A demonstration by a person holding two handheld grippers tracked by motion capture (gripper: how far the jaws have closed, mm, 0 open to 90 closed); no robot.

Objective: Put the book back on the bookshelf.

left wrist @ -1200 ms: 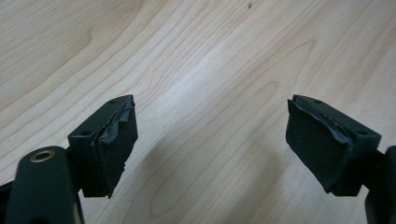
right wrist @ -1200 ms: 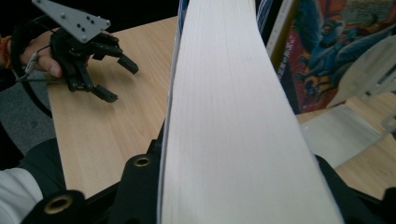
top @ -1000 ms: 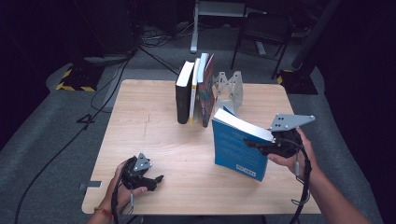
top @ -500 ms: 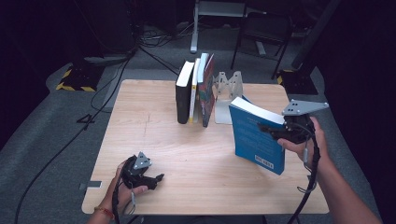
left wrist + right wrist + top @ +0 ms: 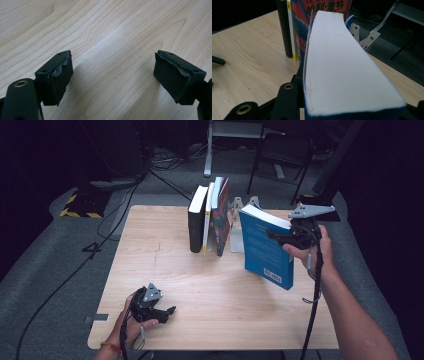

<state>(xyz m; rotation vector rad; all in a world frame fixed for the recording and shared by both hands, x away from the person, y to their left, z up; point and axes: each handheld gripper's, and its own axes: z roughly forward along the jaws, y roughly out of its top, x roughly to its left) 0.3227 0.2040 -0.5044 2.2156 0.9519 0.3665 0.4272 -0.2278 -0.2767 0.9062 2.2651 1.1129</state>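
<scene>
Right gripper [image 5: 280, 236] fingers clamped across blue paperback [image 5: 265, 247], held off the worktop [image 5: 165, 270] right of the bookend [image 5: 236, 227]. Keep upright, lower beside bookend. Left gripper [image 5: 167, 312] fingers spread, empty.

The book [image 5: 263, 247] held up at the right has a blue cover with a white barcode patch and white page edges. On the pale, grained wooden table [image 5: 210, 285] stand a black book [image 5: 196, 222], a thin book with a yellow spine [image 5: 207, 220] and a red book [image 5: 223, 217] with lettering on its cover. The bookend [image 5: 236, 215] is cream. Both grippers are black with grey plates.
</scene>
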